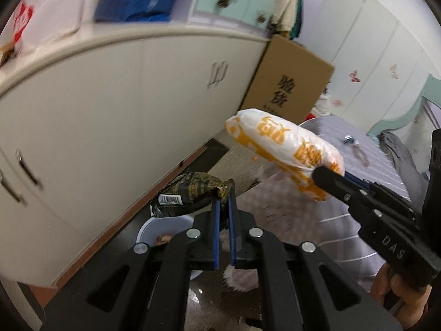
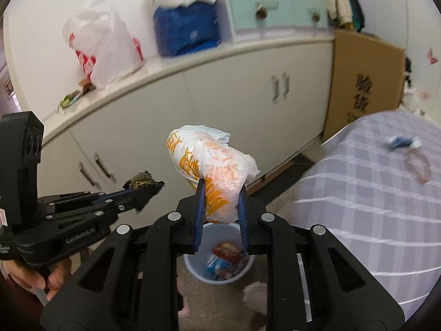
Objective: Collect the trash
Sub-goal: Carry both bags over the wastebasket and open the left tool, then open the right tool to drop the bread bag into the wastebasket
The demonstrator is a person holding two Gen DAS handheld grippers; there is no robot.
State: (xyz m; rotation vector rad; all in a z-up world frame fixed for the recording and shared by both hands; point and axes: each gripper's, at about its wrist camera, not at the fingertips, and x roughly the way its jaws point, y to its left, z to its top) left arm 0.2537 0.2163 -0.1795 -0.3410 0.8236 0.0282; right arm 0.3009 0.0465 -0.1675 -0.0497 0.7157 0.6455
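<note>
My left gripper (image 1: 224, 193) has its jaws pinched almost fully together on the crimped end of a dark, gold-patterned snack wrapper (image 1: 184, 193), which sticks out to the left above a white bin (image 1: 154, 229) on the floor. My right gripper (image 2: 222, 190) has its jaws partly open, clamped on a bunched white plastic bag with orange print (image 2: 209, 162) that rises above them, directly over the same bin (image 2: 193, 264), where colourful wrappers already lie. To the right lies a bed with a grey checked cover (image 2: 372, 193). Beyond, a long white cabinet (image 2: 220, 102) carries plastic bags and a blue bundle (image 2: 187, 27), with a cardboard box (image 2: 363, 82) standing at its far right end.
</note>
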